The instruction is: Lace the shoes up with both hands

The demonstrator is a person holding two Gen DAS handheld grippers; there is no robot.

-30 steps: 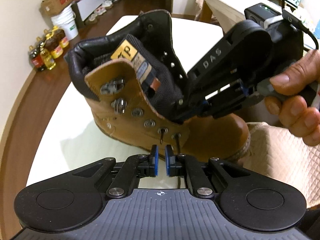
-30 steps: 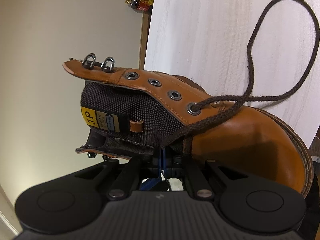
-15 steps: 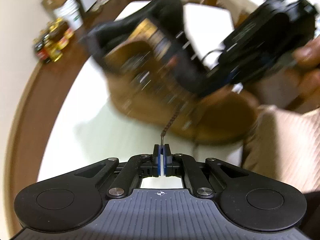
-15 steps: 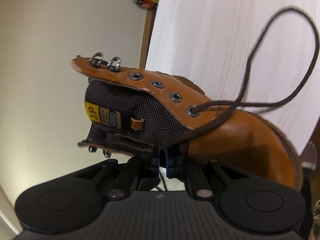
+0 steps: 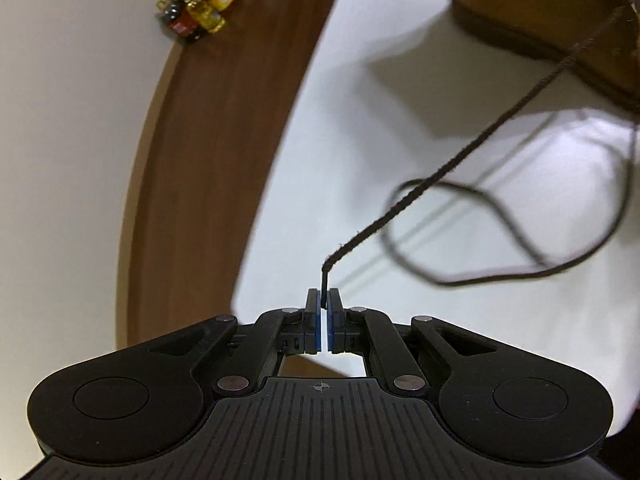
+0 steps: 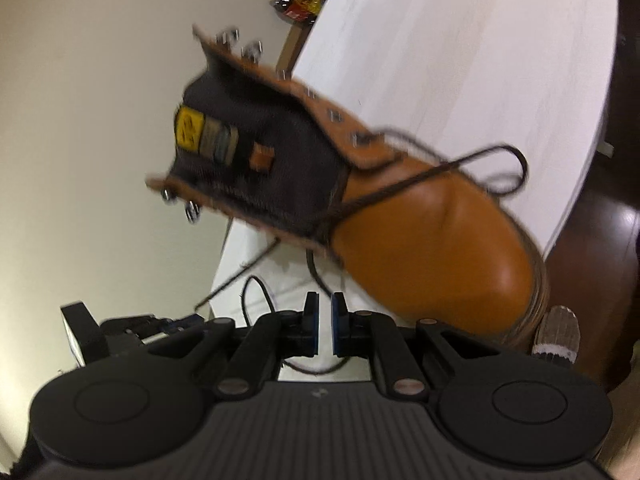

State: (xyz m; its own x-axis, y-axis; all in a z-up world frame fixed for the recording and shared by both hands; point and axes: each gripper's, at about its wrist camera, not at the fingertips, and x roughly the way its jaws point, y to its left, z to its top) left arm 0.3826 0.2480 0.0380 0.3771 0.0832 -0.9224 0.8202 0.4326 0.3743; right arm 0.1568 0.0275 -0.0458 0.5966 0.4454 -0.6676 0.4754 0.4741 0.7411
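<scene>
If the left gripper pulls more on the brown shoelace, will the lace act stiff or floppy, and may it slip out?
Probably floppy: the shoelace runs straight only where the left gripper pulls it, and its slack lies in loose loops on the table. It may slip, since only the thin hard tip sits between the pads. The boot looks heavy enough to stay.

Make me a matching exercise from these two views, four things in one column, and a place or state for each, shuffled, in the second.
Things
1. left gripper
2. right gripper
3. boot
4. bottles

Places or states
A. clustered on the brown floor by the wall
B. pads apart, nothing between them
C. lying on the white table, toe toward the camera
D. pinching the stiff black tip of the brown lace

Pairs: 1-D, 2-B, 3-C, 4-A
</scene>
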